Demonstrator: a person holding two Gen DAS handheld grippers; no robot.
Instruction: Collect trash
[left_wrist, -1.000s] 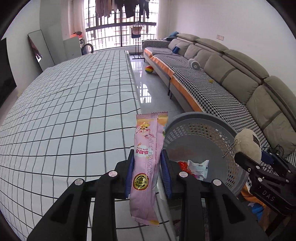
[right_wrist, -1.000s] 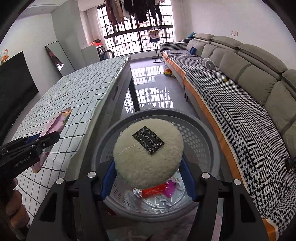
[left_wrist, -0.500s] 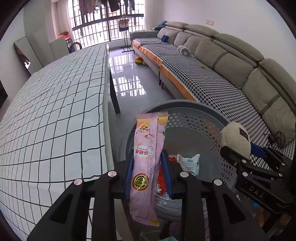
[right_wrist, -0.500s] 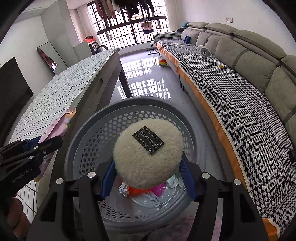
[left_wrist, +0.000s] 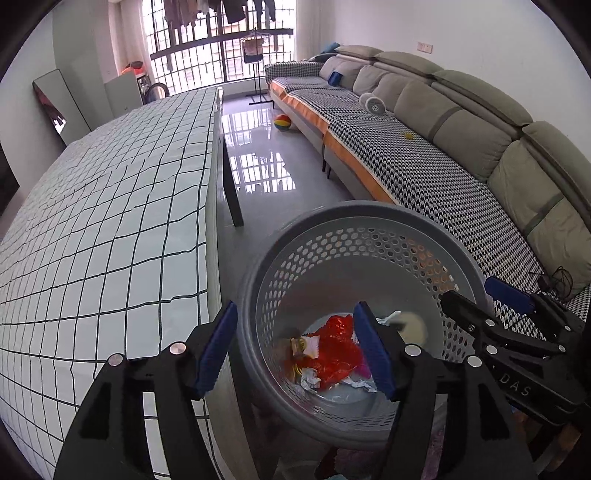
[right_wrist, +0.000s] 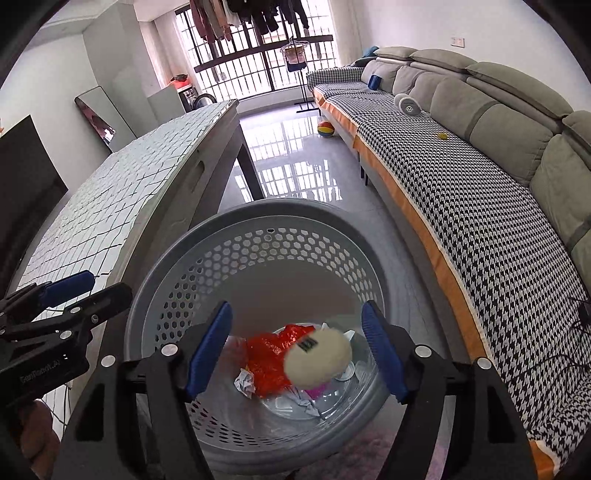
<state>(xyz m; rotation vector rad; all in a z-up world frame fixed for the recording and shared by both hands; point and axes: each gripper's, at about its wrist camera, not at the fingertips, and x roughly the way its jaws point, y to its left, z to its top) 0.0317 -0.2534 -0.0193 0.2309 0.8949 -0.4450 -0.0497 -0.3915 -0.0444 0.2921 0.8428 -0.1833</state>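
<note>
Left wrist view: left hand-held gripper (left_wrist: 295, 347) spread wide, empty, over gray basket (left_wrist: 369, 218) beside checkered counter (left_wrist: 103, 221); right wrist view: right hand-held gripper (right_wrist: 297, 349) released, white puff (right_wrist: 319, 357) among red wrapper (right_wrist: 266, 356) and other trash inside basket (right_wrist: 280, 210).

The counter (left_wrist: 110, 229) wears a white cloth with a dark grid. Just beside its edge, the grey basket (left_wrist: 369, 214) stands on the glossy floor (left_wrist: 266, 162). Farther off, a striped ball (left_wrist: 283, 122) lies on the floor near the sofa (left_wrist: 424, 173).
</note>
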